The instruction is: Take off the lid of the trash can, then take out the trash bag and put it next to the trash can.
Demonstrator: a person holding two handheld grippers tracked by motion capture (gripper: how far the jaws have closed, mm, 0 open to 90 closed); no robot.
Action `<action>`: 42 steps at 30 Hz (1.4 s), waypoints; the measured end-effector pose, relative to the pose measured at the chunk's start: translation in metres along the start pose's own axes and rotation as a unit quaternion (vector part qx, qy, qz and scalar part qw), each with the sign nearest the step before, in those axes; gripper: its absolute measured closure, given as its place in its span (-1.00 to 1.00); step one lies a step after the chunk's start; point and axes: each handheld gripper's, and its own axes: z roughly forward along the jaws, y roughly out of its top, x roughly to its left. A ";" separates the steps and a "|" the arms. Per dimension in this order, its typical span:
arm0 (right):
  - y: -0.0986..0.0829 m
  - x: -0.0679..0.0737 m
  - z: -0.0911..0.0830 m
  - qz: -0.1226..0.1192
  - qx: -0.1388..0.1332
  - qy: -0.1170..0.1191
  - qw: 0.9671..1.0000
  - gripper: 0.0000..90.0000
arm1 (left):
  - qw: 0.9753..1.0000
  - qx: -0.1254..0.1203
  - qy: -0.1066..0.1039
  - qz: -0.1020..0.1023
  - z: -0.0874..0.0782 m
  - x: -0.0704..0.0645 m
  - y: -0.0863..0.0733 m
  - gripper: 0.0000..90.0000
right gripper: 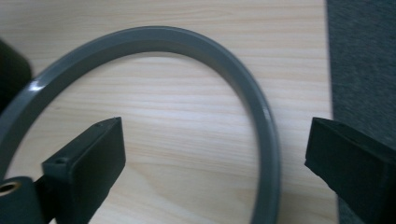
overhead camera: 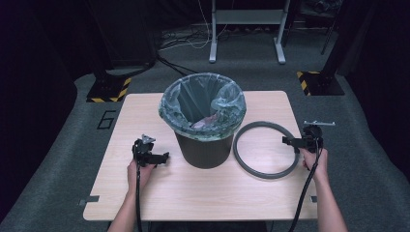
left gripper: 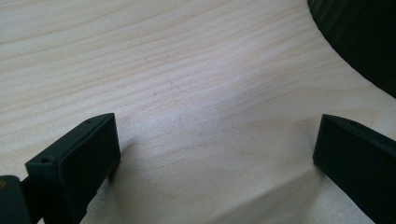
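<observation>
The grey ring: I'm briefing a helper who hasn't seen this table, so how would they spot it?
Find the dark bin with its pale liner on the wooden table. To its right lies the grey ring, flat, by the right gripper. It alone is a thin open hoop.

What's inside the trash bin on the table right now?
The trash bin holds a translucent liner bag folded over its rim, with some pale crumpled waste inside. Anything beneath that waste is hidden.
</observation>
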 end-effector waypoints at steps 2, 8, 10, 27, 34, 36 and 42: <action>0.001 0.005 -0.001 -0.016 0.011 0.011 1.000 -1.00 | 1.000 0.000 0.000 0.000 0.000 0.000 0.000 -0.99; 0.006 0.020 -0.002 -0.065 0.045 0.032 0.996 -1.00 | 1.000 0.000 0.000 0.000 0.000 0.000 0.000 -0.99; 0.006 0.024 -0.002 -0.070 0.051 0.033 0.996 -0.99 | 1.000 0.000 0.000 0.000 0.000 0.000 0.000 -0.99; 0.008 0.057 -0.017 -0.114 0.048 0.042 0.992 -0.84 | 0.998 0.001 -0.034 -0.044 -0.018 0.010 0.004 -0.97; 0.015 0.072 -0.021 -0.131 0.052 0.050 0.989 -0.76 | 0.996 0.002 -0.060 -0.063 -0.032 0.011 0.023 -0.97; 0.018 0.075 -0.024 -0.133 0.045 0.057 0.989 -0.76 | 0.996 0.003 -0.066 -0.063 -0.037 0.011 0.029 -0.96; 0.030 0.085 -0.031 -0.141 0.043 0.069 0.987 -0.74 | 0.996 0.003 -0.075 -0.053 -0.052 0.012 0.049 -0.95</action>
